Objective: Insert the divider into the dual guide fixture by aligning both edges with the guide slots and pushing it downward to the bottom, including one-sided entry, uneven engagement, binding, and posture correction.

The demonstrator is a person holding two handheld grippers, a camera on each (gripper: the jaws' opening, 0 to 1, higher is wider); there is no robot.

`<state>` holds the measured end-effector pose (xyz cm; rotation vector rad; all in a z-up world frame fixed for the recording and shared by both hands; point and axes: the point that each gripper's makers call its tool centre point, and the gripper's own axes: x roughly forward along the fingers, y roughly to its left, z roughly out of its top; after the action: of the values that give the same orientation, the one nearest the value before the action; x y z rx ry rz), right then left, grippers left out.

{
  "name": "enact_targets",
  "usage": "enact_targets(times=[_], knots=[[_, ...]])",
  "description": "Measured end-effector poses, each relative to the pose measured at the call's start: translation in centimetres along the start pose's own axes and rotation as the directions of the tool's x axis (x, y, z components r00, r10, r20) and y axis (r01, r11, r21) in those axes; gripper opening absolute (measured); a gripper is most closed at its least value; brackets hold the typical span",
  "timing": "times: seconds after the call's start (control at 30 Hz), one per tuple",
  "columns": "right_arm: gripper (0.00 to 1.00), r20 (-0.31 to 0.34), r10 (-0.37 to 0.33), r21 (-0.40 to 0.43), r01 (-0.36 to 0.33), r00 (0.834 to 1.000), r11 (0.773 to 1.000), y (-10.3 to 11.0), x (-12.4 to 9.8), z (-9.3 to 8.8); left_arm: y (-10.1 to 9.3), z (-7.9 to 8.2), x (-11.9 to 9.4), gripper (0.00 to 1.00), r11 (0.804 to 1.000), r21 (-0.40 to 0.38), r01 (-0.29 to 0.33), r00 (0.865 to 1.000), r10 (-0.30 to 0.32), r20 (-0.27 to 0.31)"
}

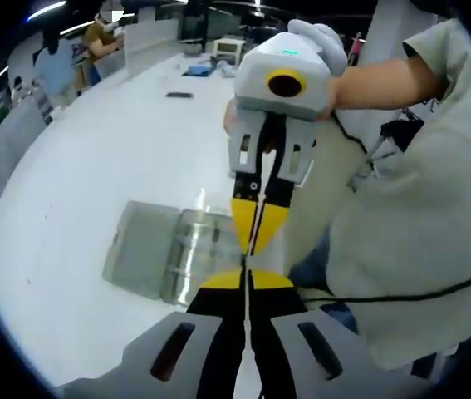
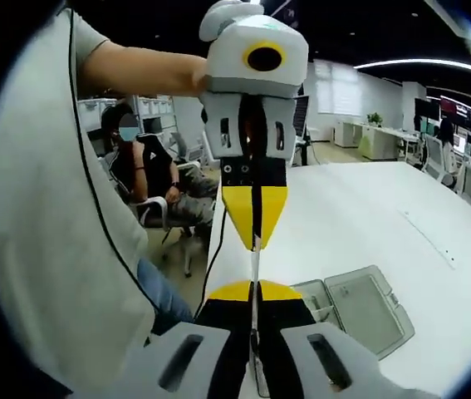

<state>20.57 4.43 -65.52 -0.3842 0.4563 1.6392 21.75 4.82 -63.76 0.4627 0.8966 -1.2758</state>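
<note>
A: Where is the thin, clear, flat plastic divider (image 1: 254,241)?

B: Held edge-on in the air between the two tools, above the near edge of the broad white table (image 1: 94,150). In the left gripper view it shows as a pale sliver between the two sets of yellow tips.

A: And the tongs?

B: The left gripper (image 1: 248,281), black with yellow tips, has its jaws drawn together on one edge of the divider. The right gripper (image 1: 257,243), white-bodied with the same yellow tips, comes in from the opposite side and pinches the other edge. From the right gripper view it is the same: the right gripper's tips (image 2: 254,291) meet on the sheet, the left one (image 2: 254,241) facing it.

A: The fixture?

B: A clear plastic box with slotted walls (image 1: 187,258) lies on the table below and left of the divider, apart from it, its hinged grey lid (image 1: 139,248) folded open flat beside it.

A: Around that?

B: The person's grey shirt (image 1: 418,224), a black cable (image 1: 401,291) across it, and a seated person (image 2: 148,179) behind.
</note>
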Motion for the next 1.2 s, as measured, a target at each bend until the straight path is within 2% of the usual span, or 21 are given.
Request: enact_targets(times=[0.17,0.33,0.4,0.63,0.87,1.1,1.2], knots=[[0.0,-0.009,0.003,-0.028,-0.003,1.0,1.0,0.1,0.1,-0.3,-0.2,-0.2,0.2,0.0,1.0,-0.003,0.015,1.0,-0.015,-0.028],[0.0,-0.02,0.005,-0.021,-0.006,1.0,1.0,-0.1,0.3,-0.6,-0.3,-0.2,0.4,0.0,1.0,0.009,0.012,0.997,-0.012,-0.081],[0.0,-0.023,0.0,-0.044,-0.001,1.0,0.999,-0.2,0.3,-0.6,-0.2,-0.1,0.5,0.0,1.0,0.021,0.009,0.995,-0.007,-0.098],[0.0,-0.044,0.001,-0.035,-0.003,0.999,0.999,-0.4,0.1,-1.2,0.0,-0.5,0.6,0.0,0.998,0.064,0.004,0.983,0.007,-0.184],[0.0,-0.026,0.022,-0.005,-0.022,0.999,1.0,-0.3,-0.1,-1.4,0.0,-0.1,0.5,0.0,0.997,0.073,0.009,0.983,0.005,-0.185],[0.0,0.001,0.015,0.033,-0.015,1.0,0.999,-0.4,0.1,-1.4,0.1,0.6,0.5,0.0,0.996,0.092,-0.007,0.984,0.023,-0.177],[0.0,-0.004,0.014,0.021,-0.014,1.0,1.0,-0.3,0.2,-1.3,0.0,0.5,0.5,0.0,0.995,0.102,-0.005,0.982,0.025,-0.187]])
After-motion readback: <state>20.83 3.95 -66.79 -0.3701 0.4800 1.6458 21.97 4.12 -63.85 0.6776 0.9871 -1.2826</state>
